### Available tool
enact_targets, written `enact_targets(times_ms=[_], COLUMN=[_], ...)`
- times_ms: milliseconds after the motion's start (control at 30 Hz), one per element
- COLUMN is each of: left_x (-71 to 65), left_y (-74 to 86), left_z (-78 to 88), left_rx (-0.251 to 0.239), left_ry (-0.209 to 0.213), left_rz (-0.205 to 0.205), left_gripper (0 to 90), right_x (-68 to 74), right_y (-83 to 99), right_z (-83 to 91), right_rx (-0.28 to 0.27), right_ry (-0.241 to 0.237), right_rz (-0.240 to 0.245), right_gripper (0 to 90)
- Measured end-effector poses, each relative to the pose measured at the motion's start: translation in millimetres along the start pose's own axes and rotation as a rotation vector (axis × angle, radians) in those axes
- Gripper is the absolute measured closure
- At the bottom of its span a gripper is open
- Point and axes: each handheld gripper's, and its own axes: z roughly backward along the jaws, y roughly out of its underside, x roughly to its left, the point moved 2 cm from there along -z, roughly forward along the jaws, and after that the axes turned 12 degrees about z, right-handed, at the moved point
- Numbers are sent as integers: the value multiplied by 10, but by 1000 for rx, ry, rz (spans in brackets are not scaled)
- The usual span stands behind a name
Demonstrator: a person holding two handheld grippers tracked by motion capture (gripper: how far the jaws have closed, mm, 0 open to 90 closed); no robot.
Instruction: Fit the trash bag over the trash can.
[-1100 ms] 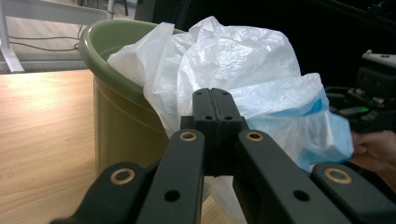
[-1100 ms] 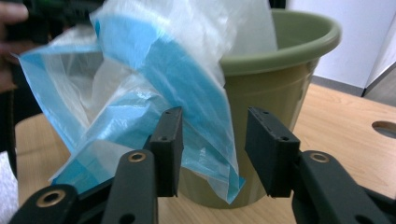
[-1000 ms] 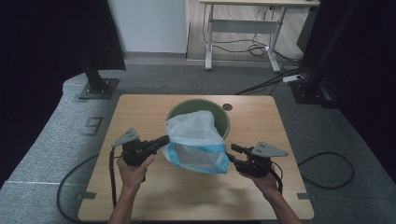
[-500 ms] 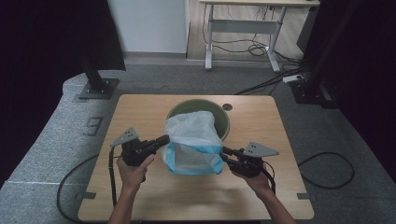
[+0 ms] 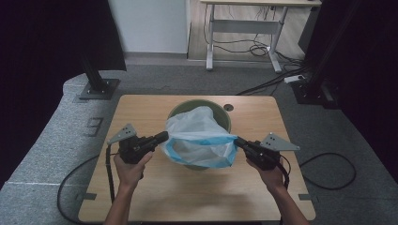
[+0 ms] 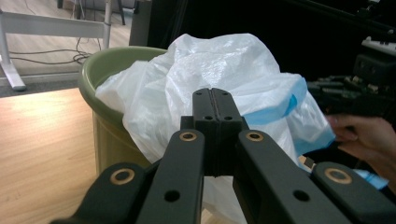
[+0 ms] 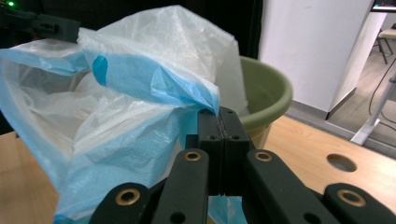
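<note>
The right gripper (image 5: 240,142) has just clamped its jaws on the plastic bag's (image 5: 202,140) blue hem; the left gripper (image 5: 162,137) pinches the opposite side, so the mouth spreads over the green bin (image 5: 223,114) mid-worktop. Nothing else crowds it; only the bin's rim must be cleared.
</note>
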Motion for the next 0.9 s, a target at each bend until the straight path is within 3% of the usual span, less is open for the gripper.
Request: enact_targets(times_ms=[200, 300, 433, 633, 767, 900], left_x=[17, -30, -141, -304, -382, -422], left_y=[-94, -129, -173, -221, -240, -224], left_z=[-44, -63, -70, -115, -234, -413], left_rx=[37, 65, 32, 31, 70, 120], left_ry=[4, -5, -32, -42, -31, -28], left_rz=[8, -19, -57, -113, -130, -140], left_gripper=[898, 892, 687, 405, 317, 293], right_x=[-178, -170, -96, -64, -69, -67], right_y=[-145, -230, -313, -302, -300, -301], right_z=[-95, -116, -153, -193, -210, -225], right_rx=[7, 3, 16, 41, 45, 43], right_ry=[6, 5, -5, -19, -22, -35], right_rz=[35, 58, 93, 88, 71, 56], right_gripper=[884, 884, 884, 884, 884, 884])
